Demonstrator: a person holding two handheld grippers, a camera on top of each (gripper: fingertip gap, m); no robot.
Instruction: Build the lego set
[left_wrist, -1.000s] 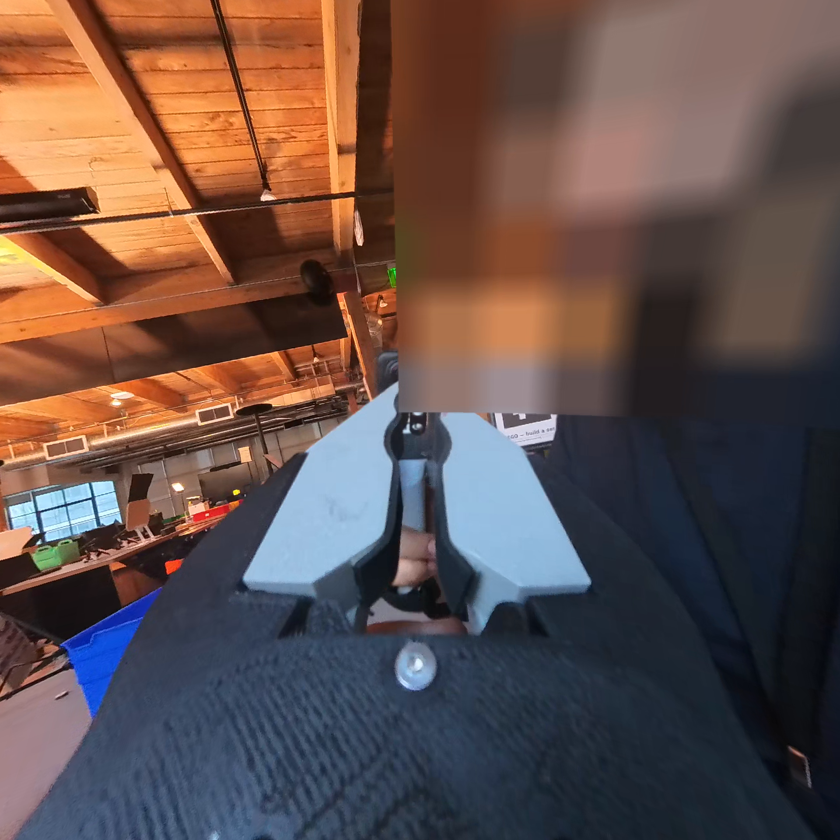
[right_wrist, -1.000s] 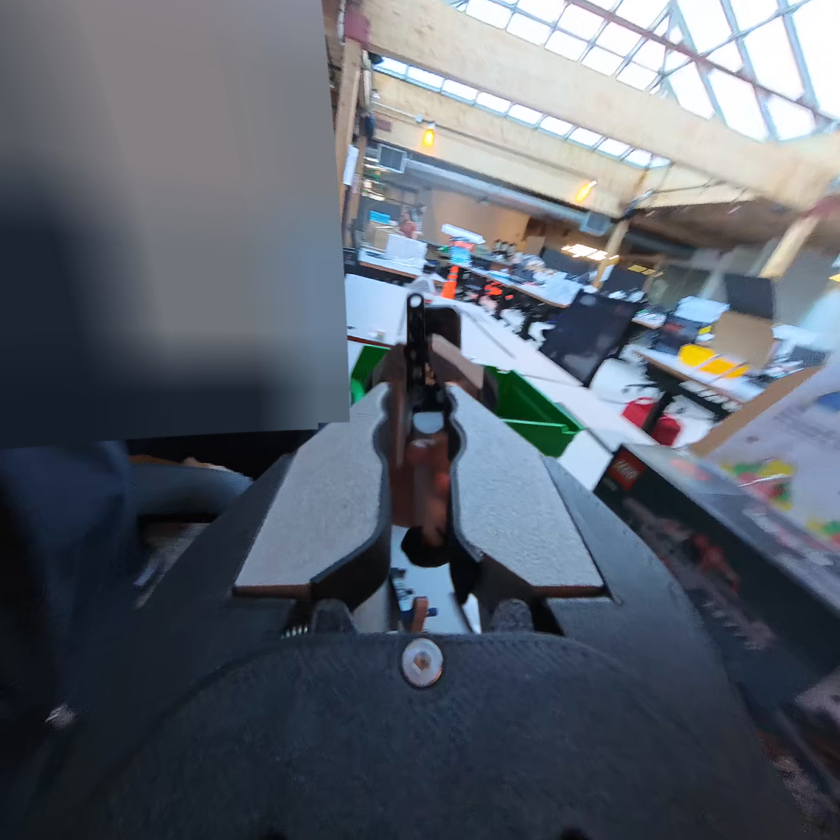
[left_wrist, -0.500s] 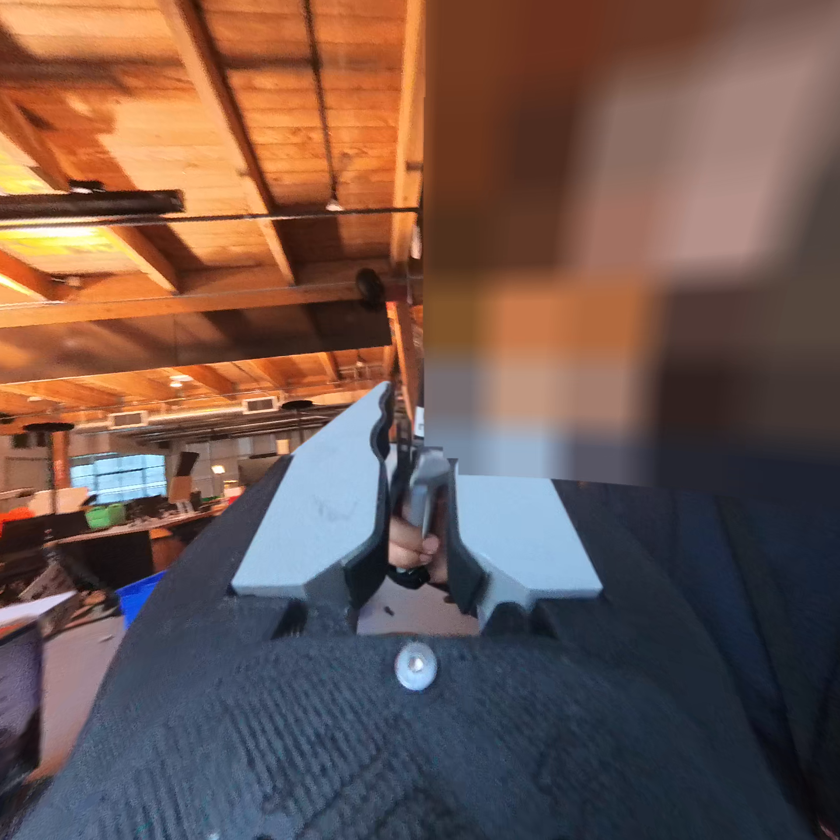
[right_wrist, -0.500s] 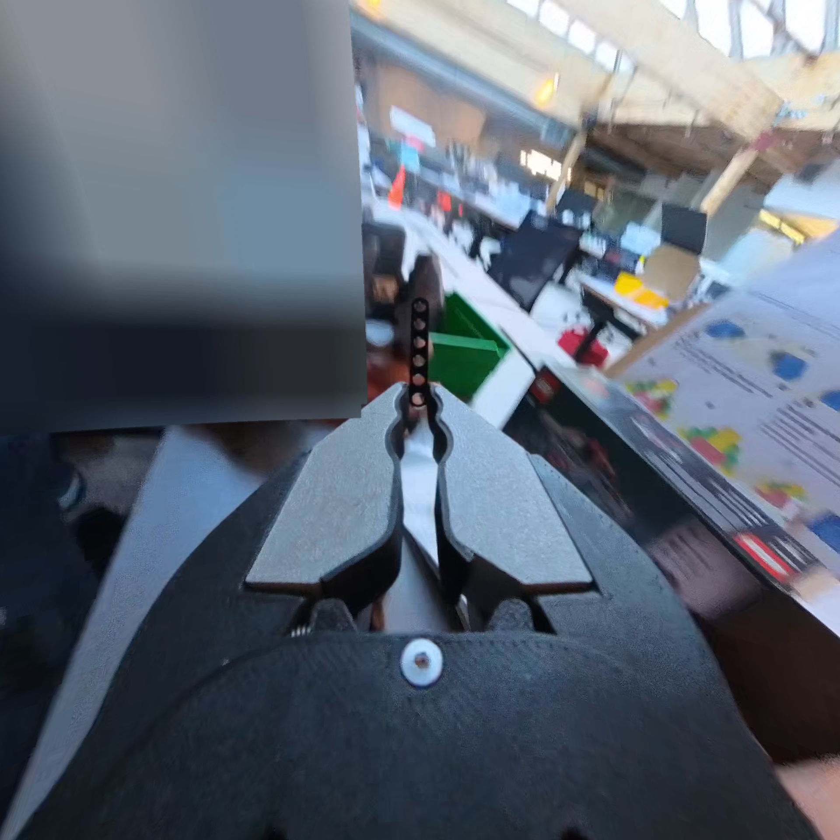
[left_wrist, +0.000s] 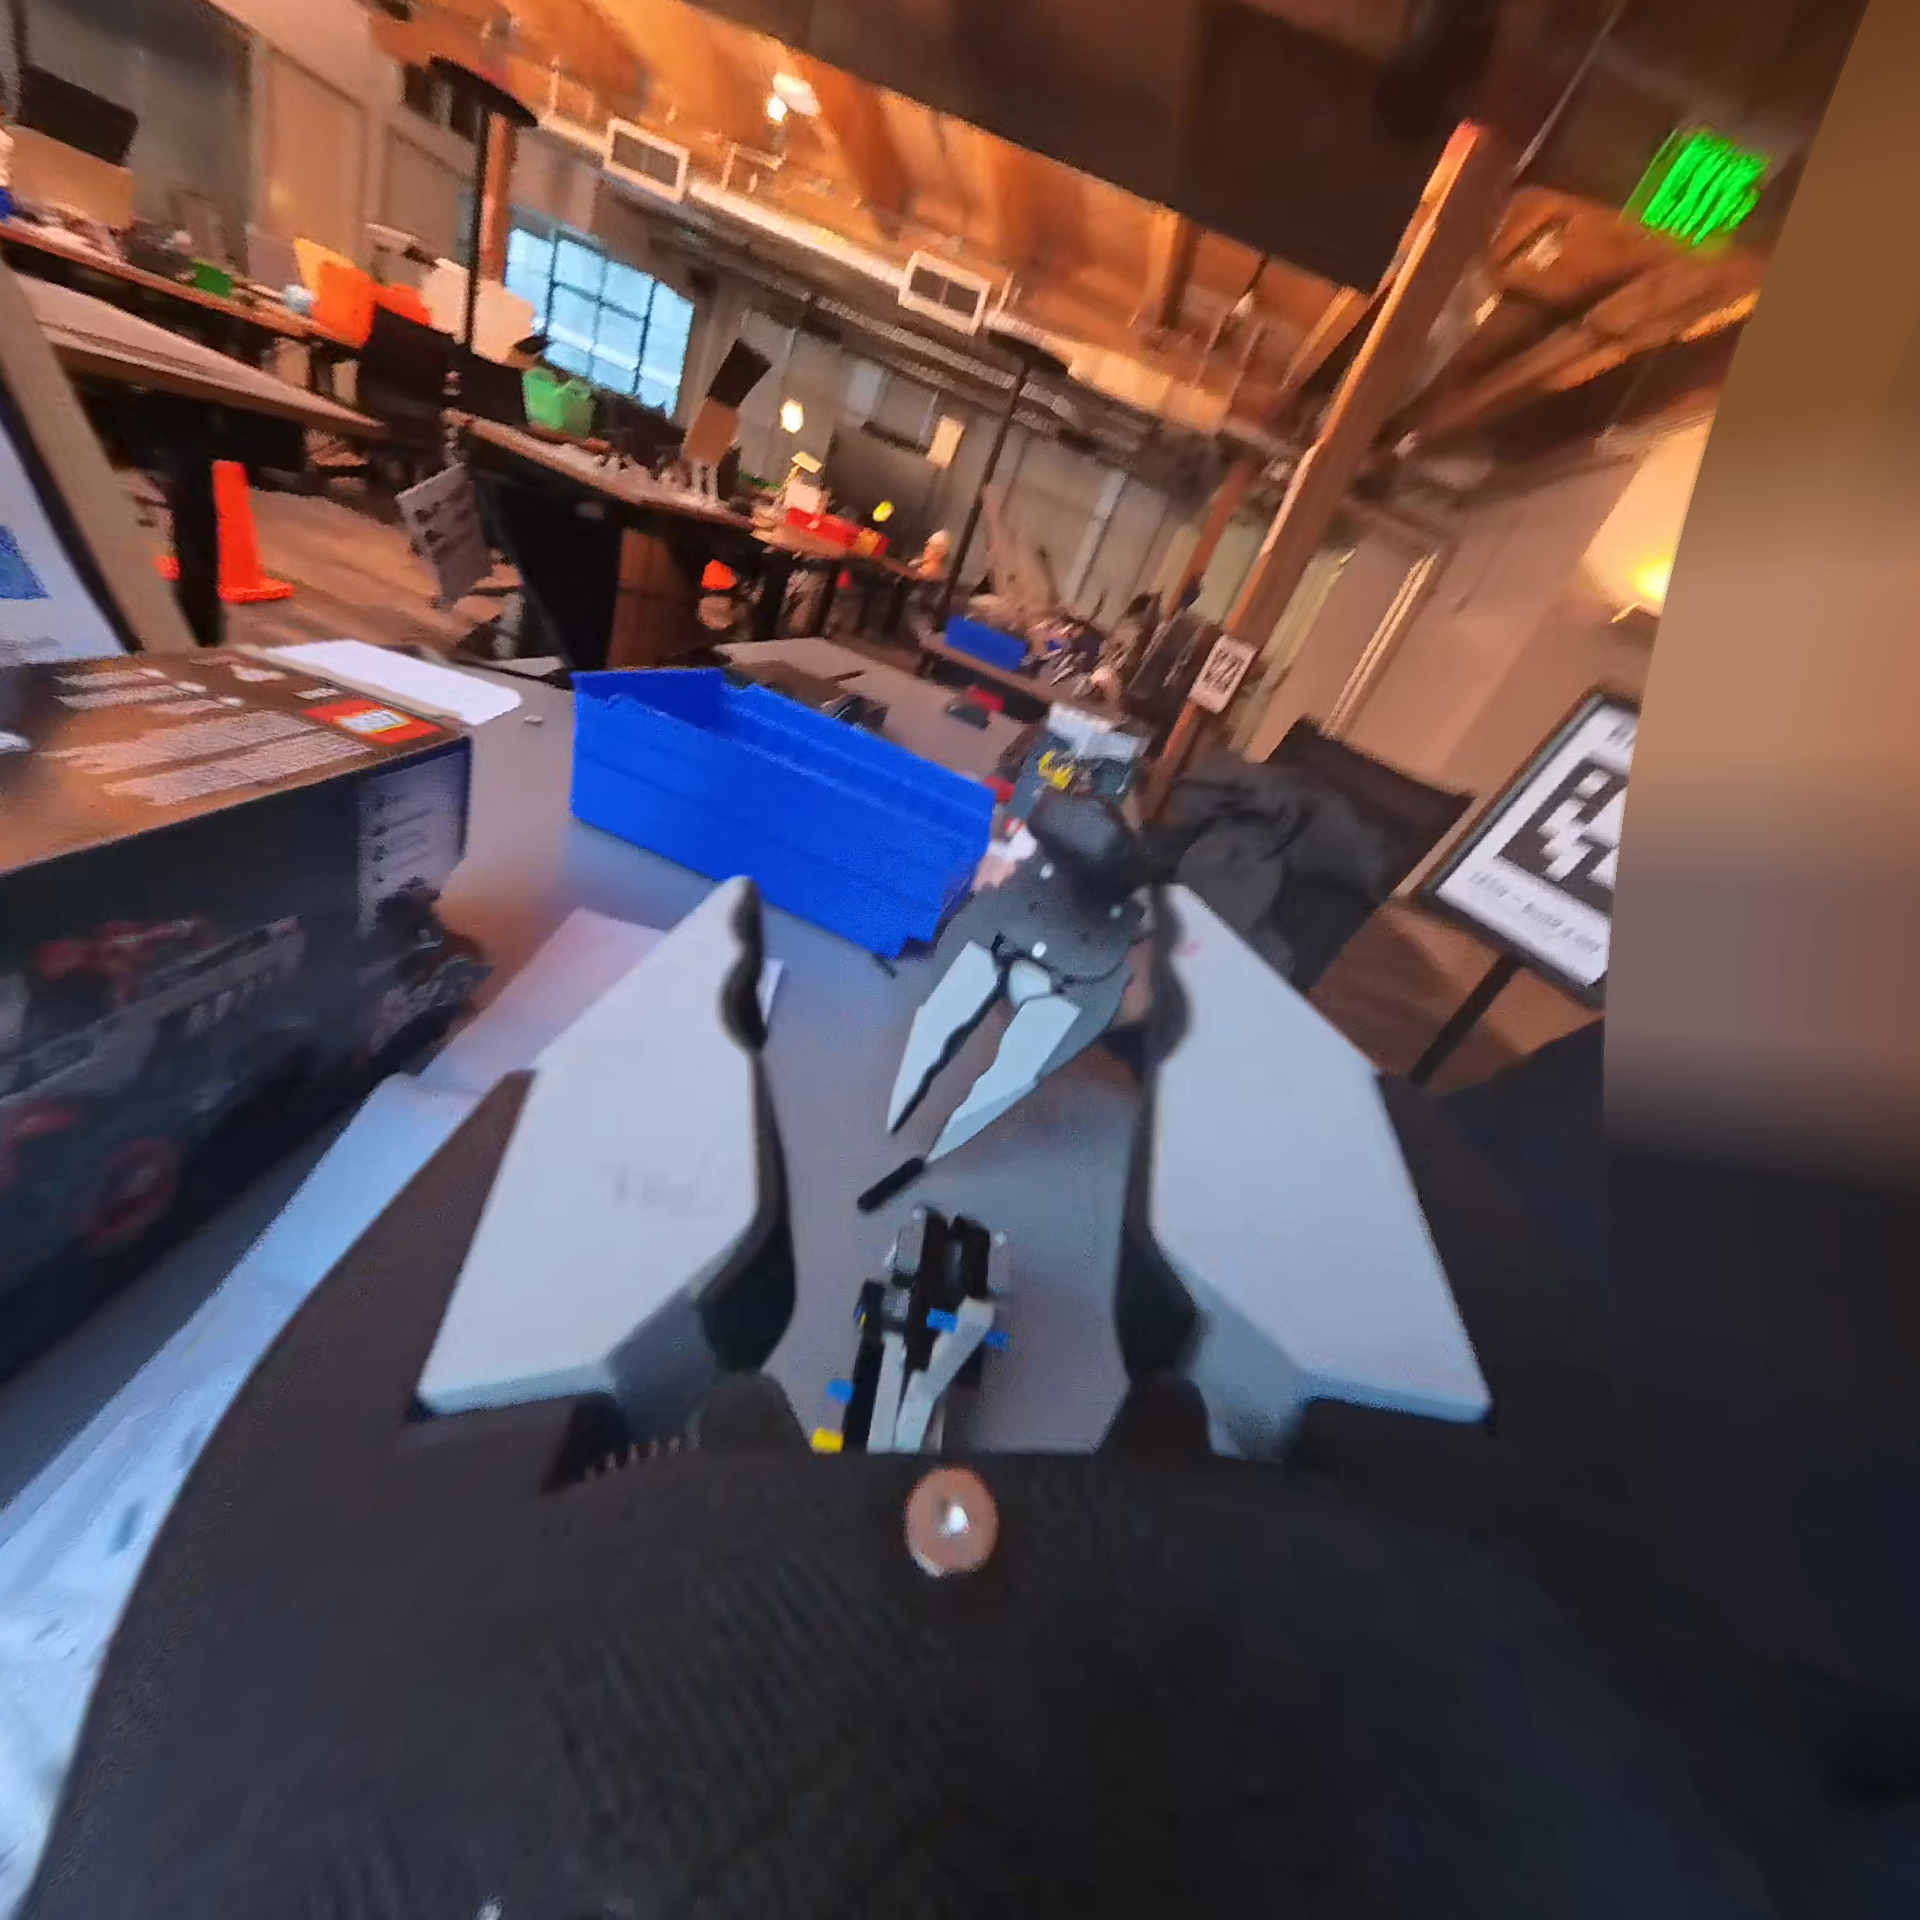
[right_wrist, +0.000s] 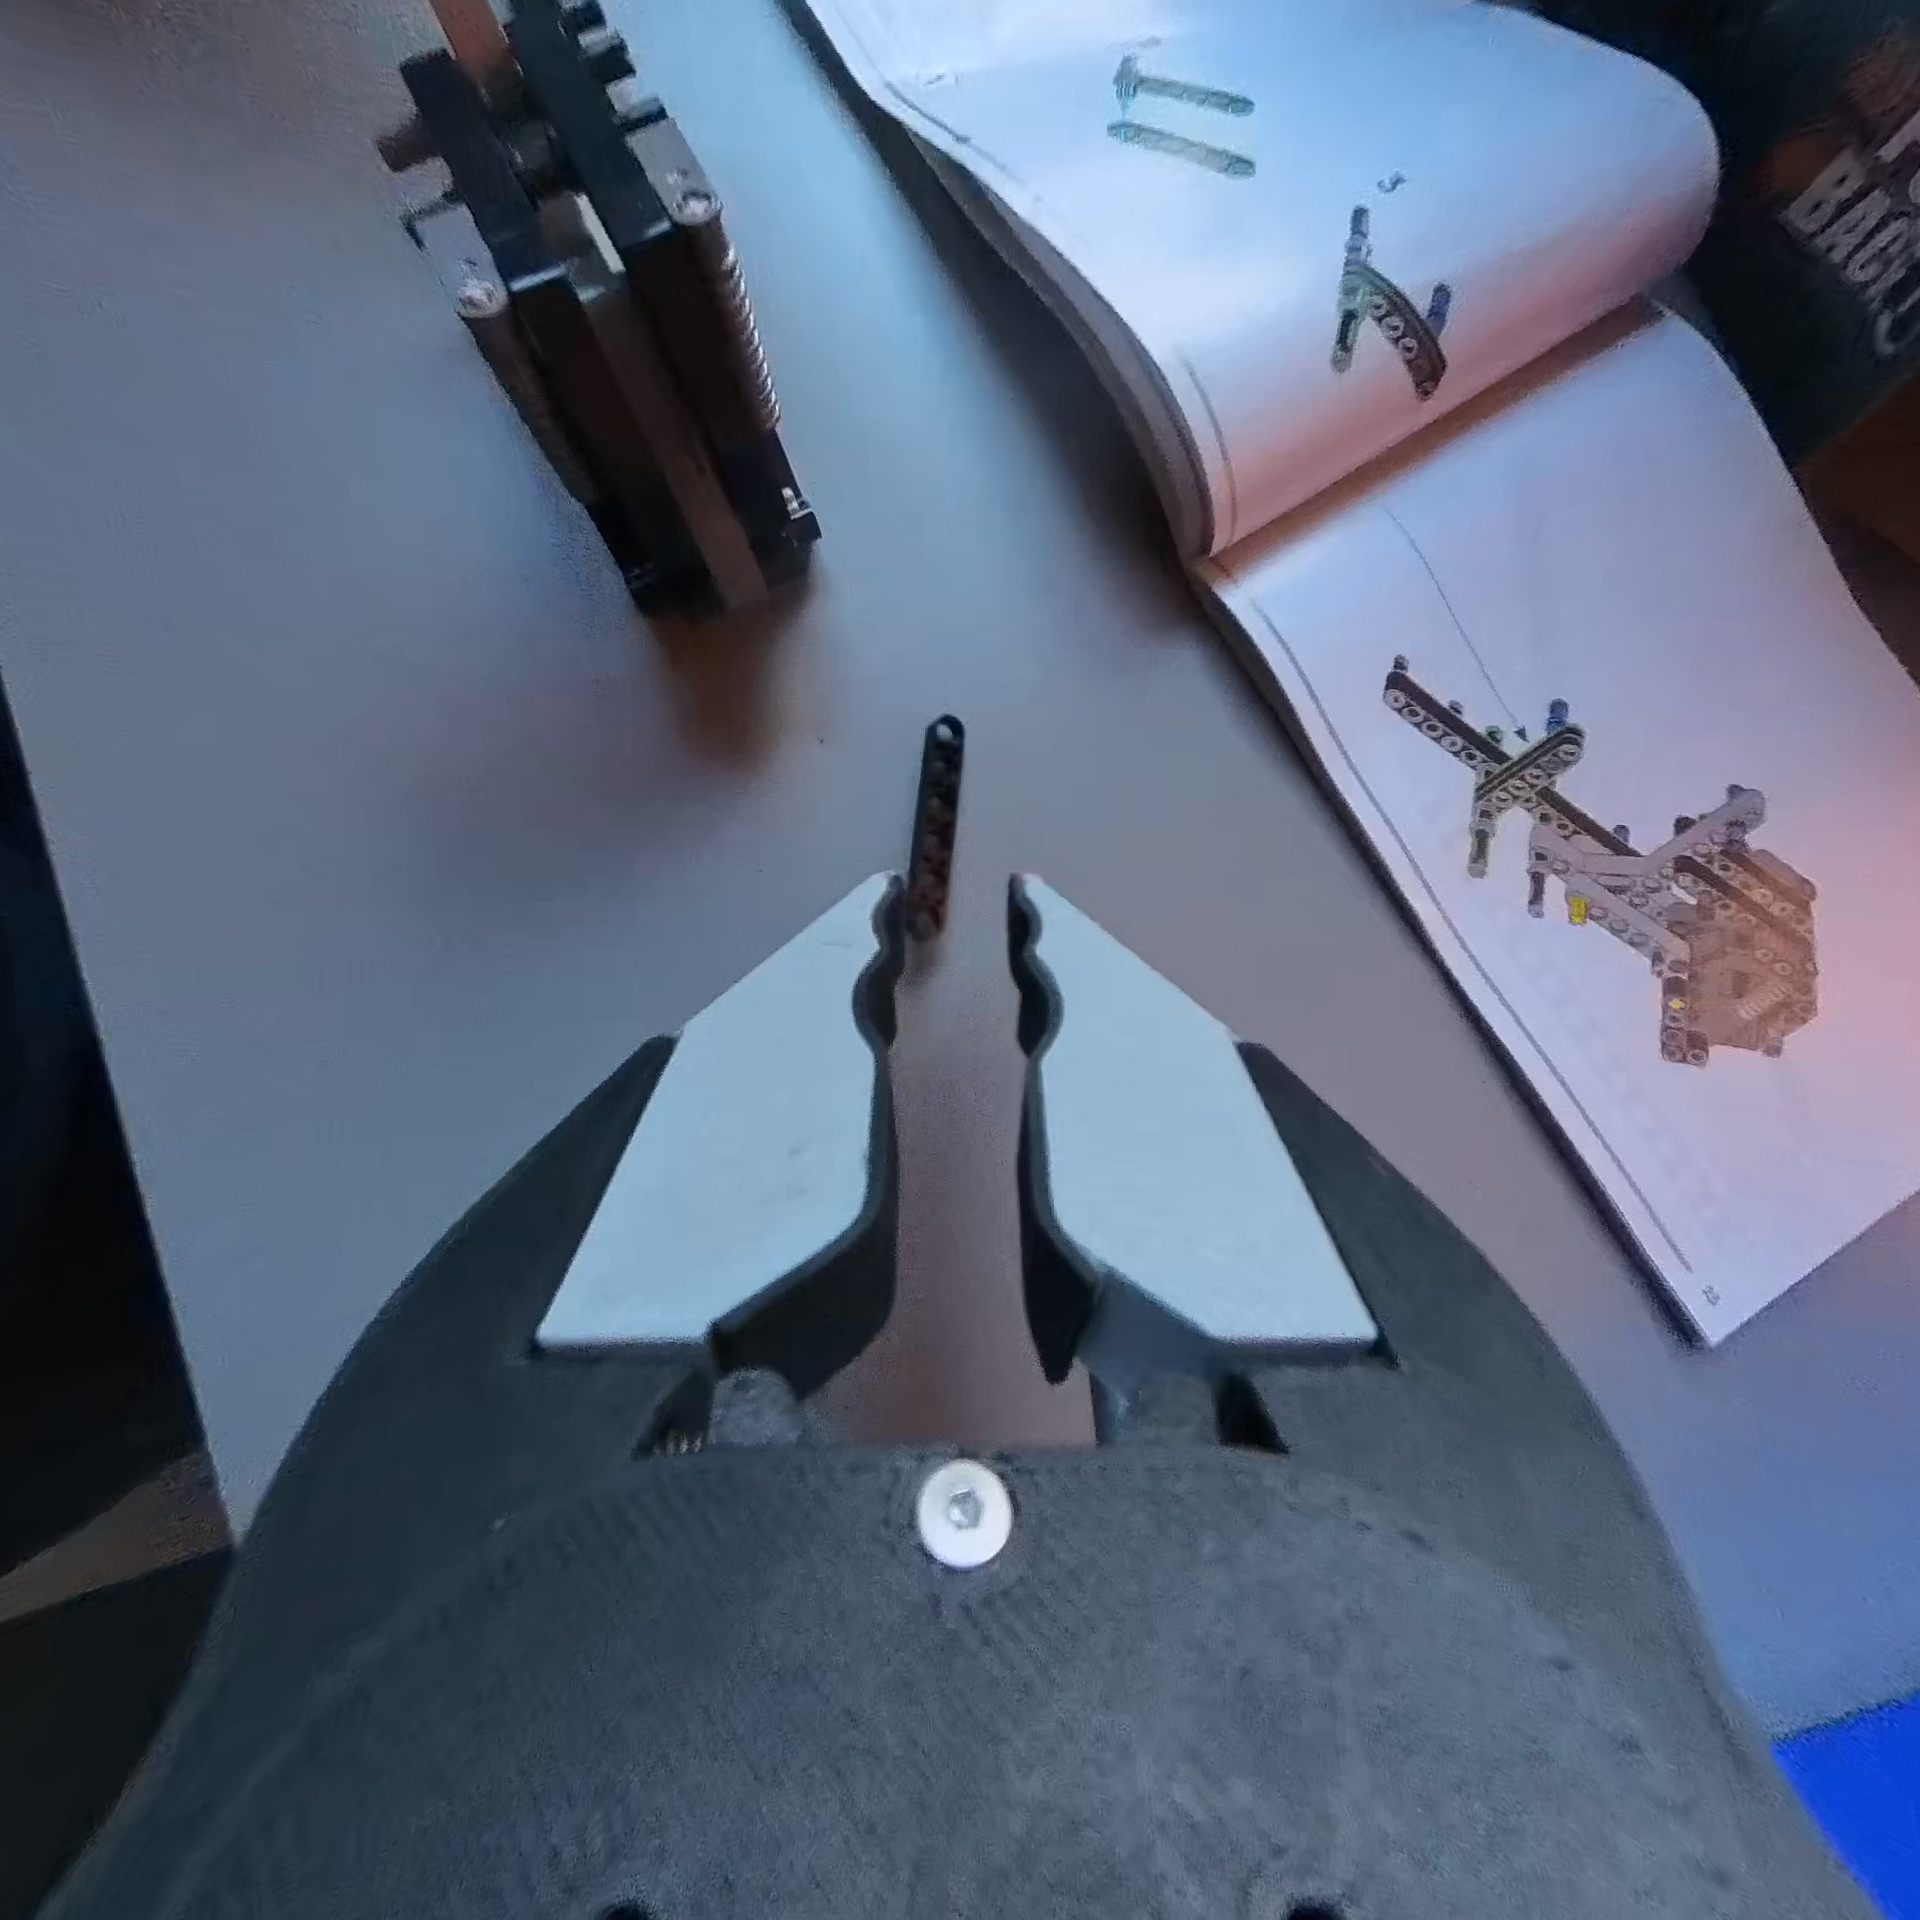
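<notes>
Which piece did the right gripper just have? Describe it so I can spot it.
Start at the open instruction booklet on the grey table. Left of it, by the right gripper tips, lies a black beam: thin, straight, with a row of holes, lying loose.

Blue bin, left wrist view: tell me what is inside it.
The blue bin sits on the table beyond the open left gripper. Only its bare upper inner walls show; the near wall hides its floor, so any contents cannot be seen.
</notes>
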